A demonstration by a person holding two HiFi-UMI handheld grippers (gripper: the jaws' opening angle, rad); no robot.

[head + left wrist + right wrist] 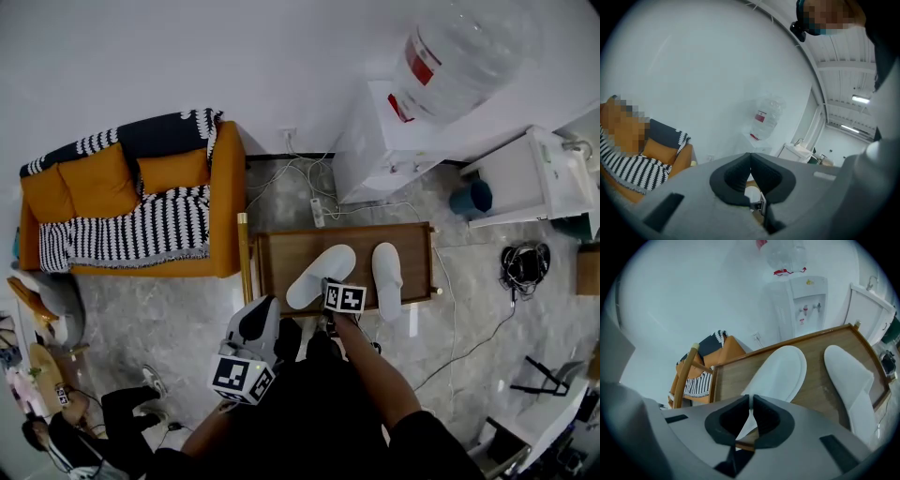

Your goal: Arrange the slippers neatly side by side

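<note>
Two white slippers lie on a low wooden table (277, 251). The left slipper (321, 275) lies slanted, toe pointing up and right; the right slipper (386, 278) lies straight. My right gripper (329, 285) is shut on the heel edge of the slanted slipper (780, 373), whose thin rim is pinched between the pads at the right gripper (750, 412). The straight slipper (851, 380) lies apart to its right. My left gripper (266, 305) hangs off the table's near left corner, pads together with nothing between them, as the left gripper (750, 158) shows in its own view.
An orange sofa (141, 202) with a striped blanket stands left of the table. A water dispenser (384, 141) and a white cabinet (534, 178) stand behind and to the right. A power strip (317, 211) and cables (525, 262) lie on the floor.
</note>
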